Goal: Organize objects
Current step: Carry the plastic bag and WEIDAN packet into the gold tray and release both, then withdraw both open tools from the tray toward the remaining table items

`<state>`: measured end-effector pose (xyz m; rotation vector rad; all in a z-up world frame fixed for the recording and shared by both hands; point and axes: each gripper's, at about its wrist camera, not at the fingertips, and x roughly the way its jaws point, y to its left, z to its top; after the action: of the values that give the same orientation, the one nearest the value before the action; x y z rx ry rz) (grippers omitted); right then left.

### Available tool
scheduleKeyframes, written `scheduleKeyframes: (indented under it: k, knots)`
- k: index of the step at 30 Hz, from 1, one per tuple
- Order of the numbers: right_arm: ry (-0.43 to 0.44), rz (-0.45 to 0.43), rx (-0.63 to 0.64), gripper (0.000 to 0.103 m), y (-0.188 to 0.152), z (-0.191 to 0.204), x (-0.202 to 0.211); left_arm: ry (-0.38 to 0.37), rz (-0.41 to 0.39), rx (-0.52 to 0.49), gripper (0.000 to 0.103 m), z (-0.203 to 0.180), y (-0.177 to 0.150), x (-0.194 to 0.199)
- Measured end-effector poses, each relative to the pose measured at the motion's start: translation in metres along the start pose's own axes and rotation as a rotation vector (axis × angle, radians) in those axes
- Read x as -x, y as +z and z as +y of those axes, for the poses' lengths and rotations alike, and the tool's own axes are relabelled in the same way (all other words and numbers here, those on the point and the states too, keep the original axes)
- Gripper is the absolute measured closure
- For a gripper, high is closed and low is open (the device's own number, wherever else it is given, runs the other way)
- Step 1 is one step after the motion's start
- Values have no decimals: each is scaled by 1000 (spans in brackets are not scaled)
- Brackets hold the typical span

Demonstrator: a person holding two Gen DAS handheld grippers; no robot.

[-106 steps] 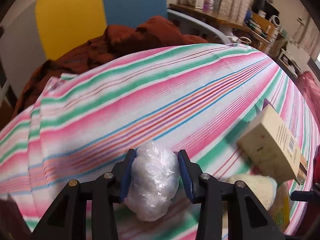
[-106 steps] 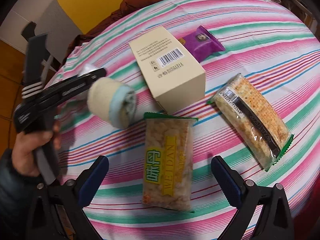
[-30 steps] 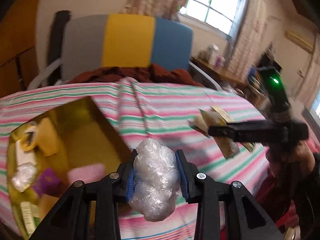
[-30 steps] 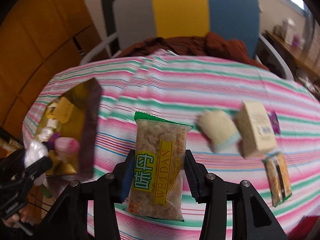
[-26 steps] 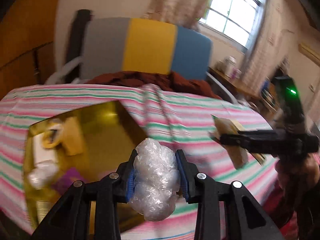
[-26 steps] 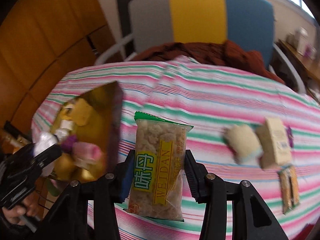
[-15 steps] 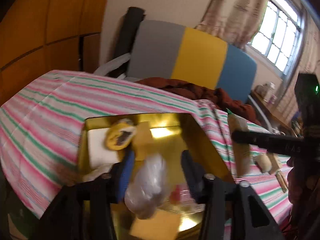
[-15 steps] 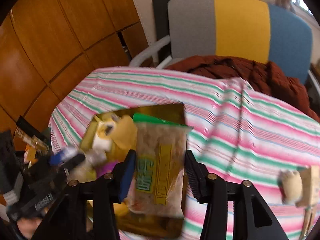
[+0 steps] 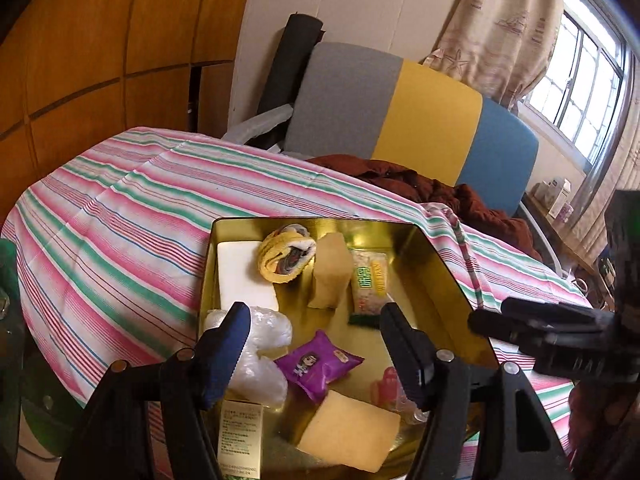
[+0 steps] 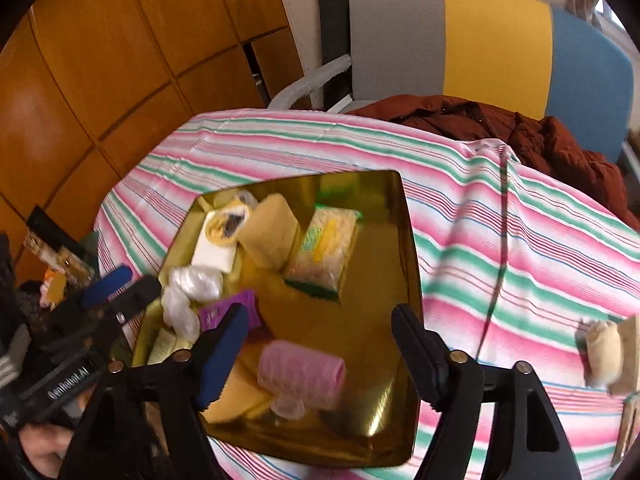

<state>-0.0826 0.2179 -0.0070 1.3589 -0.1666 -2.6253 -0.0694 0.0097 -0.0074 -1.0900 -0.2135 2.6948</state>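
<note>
Both the left claw (image 9: 314,326) and the right claw (image 10: 316,330) hang released over the gold tray (image 10: 408,264), mid-frame. The snack packet (image 10: 324,246) and plastic wad (image 9: 260,354) lie inside. The tray sits near the counter (image 10: 520,240) edge, so I judge a bump could tip it off.

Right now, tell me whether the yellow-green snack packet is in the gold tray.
In. The snack packet lies inside the gold tray, beside a tan sponge.

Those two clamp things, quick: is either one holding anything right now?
Left gripper: open, holding nothing, over the gold tray.
Right gripper: open, holding nothing, also over the tray.
</note>
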Motion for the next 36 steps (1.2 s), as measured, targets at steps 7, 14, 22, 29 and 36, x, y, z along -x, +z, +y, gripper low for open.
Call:
scheduleKeyframes:
  k: [7, 14, 22, 29, 36]
  knots:
    - [-93, -58, 2, 10, -20, 2, 15, 19, -7, -28, 35, -11, -8, 11]
    - [-152, -78, -11, 9, -32, -6, 21, 34, -13, -39, 35, -19, -17, 17]
    - [-212, -97, 22, 3, -45, -7, 25, 34, 8, -80, 35, -34, -25, 15]
    - [-240, -115, 16, 2, -49, -13, 31, 37, 13, -123, 35, -45, -27, 15]
    - [-264, -139, 9, 1, -53, -19, 41, 28, 23, -146, 35, -53, -31, 14]
